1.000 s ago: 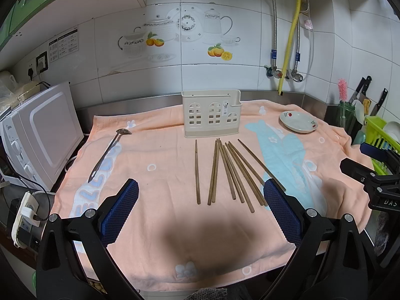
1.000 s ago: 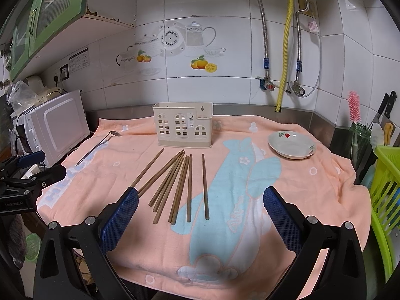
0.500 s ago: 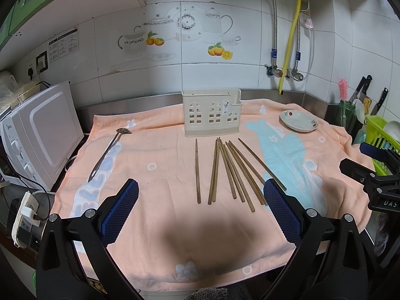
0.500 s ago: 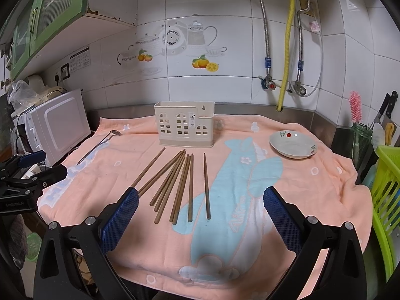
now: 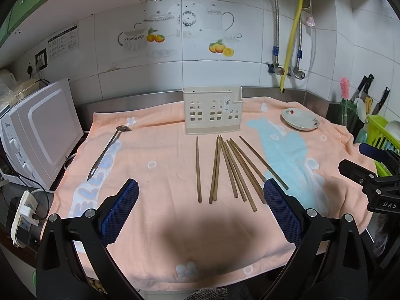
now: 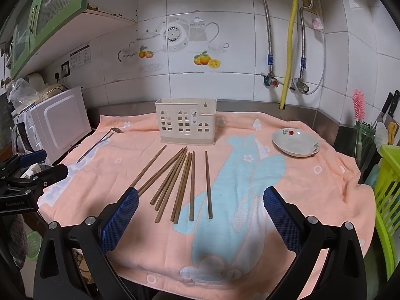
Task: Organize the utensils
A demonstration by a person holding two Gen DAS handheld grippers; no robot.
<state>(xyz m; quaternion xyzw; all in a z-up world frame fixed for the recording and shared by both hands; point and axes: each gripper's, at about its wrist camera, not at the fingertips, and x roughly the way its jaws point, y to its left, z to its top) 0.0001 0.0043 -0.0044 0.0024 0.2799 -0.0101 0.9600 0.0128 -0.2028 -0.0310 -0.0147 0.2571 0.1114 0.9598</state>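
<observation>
Nothing moved, left gripper (image 5: 200, 206) and right gripper (image 6: 200, 206) level above towel (image 5: 155, 220), fingers apart

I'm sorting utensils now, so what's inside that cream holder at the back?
Nothing rises above the rim of the holder, and its window cutouts show only pale wall. The bottom is hidden behind the solid base band.

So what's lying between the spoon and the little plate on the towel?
The wooden chopsticks, fanned on the towel just before the utensil holder; the left wrist view shows it best.
</observation>
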